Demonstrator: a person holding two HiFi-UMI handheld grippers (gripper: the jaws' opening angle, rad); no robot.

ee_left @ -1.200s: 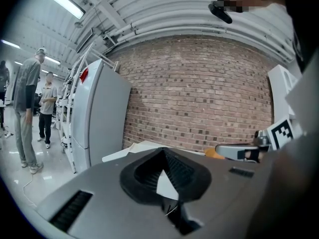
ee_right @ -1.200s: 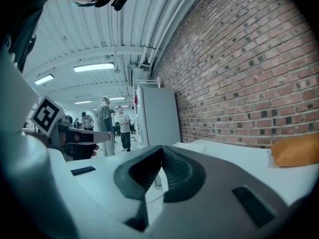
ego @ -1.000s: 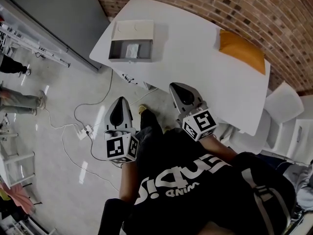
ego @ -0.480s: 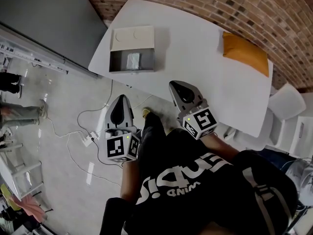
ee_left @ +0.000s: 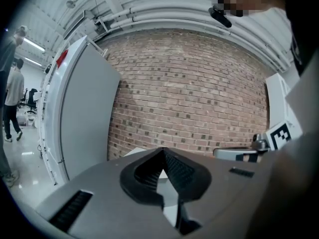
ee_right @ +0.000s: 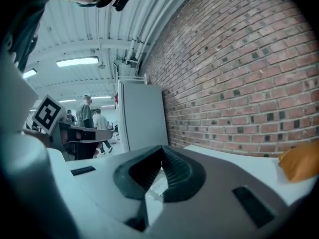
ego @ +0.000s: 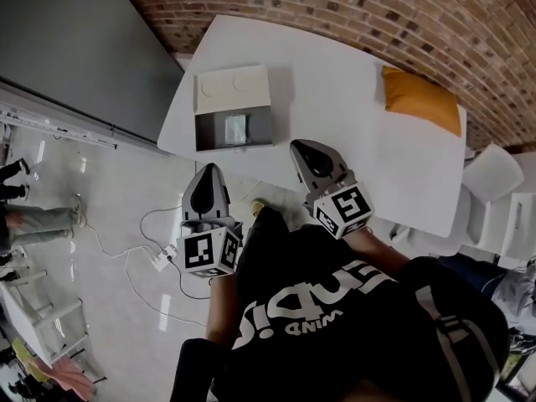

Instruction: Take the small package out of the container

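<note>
Surface: white table by red brick wall
Container: open grey cardboard box holding small silvery package
Left gripper: jaws together
Right gripper: jaws together

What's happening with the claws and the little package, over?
Both shut and empty: left claw, right claw, short of the container. Lid open, small package lying inside. Nothing covering it.

White table: box (open), orange pouch

Container on white table — small package inside, apparently; left tool, right tool apart from it.
</note>
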